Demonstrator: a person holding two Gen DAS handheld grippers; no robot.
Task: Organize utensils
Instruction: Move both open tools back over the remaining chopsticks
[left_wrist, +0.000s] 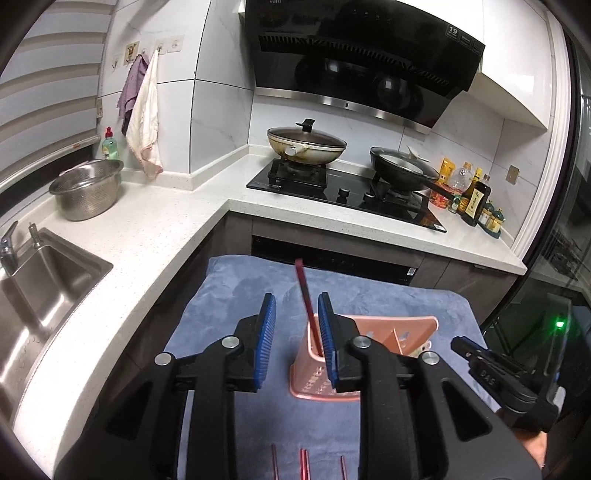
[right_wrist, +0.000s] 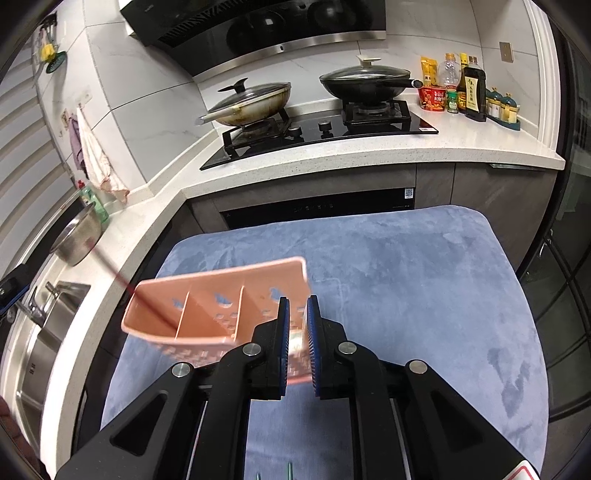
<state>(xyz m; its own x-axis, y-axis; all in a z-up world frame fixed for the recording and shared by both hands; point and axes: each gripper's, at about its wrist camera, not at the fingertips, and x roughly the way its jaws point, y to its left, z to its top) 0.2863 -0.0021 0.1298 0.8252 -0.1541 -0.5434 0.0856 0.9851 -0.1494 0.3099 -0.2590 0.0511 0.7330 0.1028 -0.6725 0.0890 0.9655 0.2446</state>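
A pink utensil holder (left_wrist: 391, 328) (right_wrist: 221, 291) with divided compartments stands on a blue cloth (left_wrist: 229, 288) (right_wrist: 406, 277). One red chopstick (left_wrist: 303, 280) (right_wrist: 147, 301) leans upright in its left end compartment. My left gripper (left_wrist: 297, 297) is open, its blue pads on either side of the chopstick's upper part and not pressing it. My right gripper (right_wrist: 298, 299) is shut on the holder's right end wall; in the left wrist view its black body (left_wrist: 491, 373) shows at the right. The holder looks blurred in the right wrist view.
More red chopsticks (left_wrist: 304, 465) lie on the cloth near the bottom edge. Left of the cloth runs a white counter with a sink (left_wrist: 44, 280) and a steel colander (left_wrist: 86, 192). Behind, a hob (right_wrist: 321, 136) carries two lidded pans, with bottles (right_wrist: 472, 92) at the right.
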